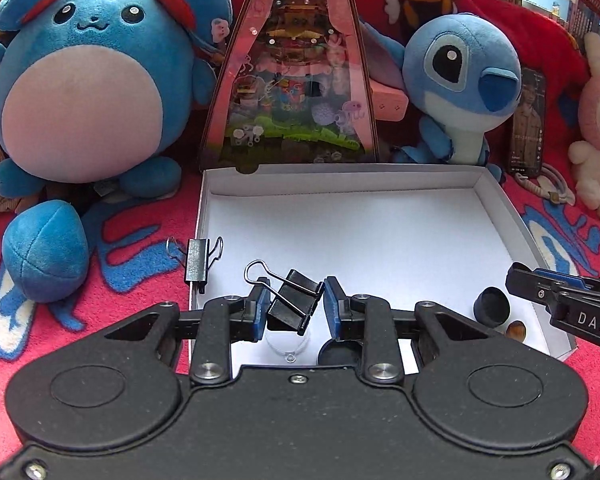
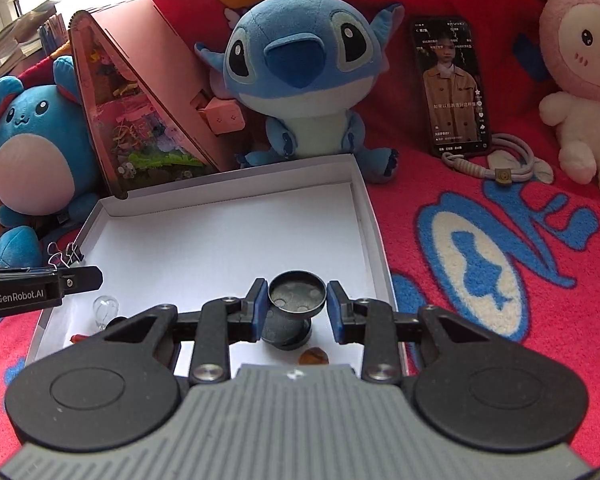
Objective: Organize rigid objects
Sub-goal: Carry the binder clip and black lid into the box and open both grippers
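The left hand-held gripper point(image 1: 296, 300) grips a black binder clip point(image 1: 294, 302) over the white box point(image 1: 380, 176), while the right hand-held gripper point(image 2: 297, 304) clamps a dark round cap point(image 2: 296, 294).

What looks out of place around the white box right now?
One small black binder clip with silver wire handles sits astride the left wall of the shallow white cardboard box, half on the red fleece blanket, not inside. Nothing looks spilled or broken.
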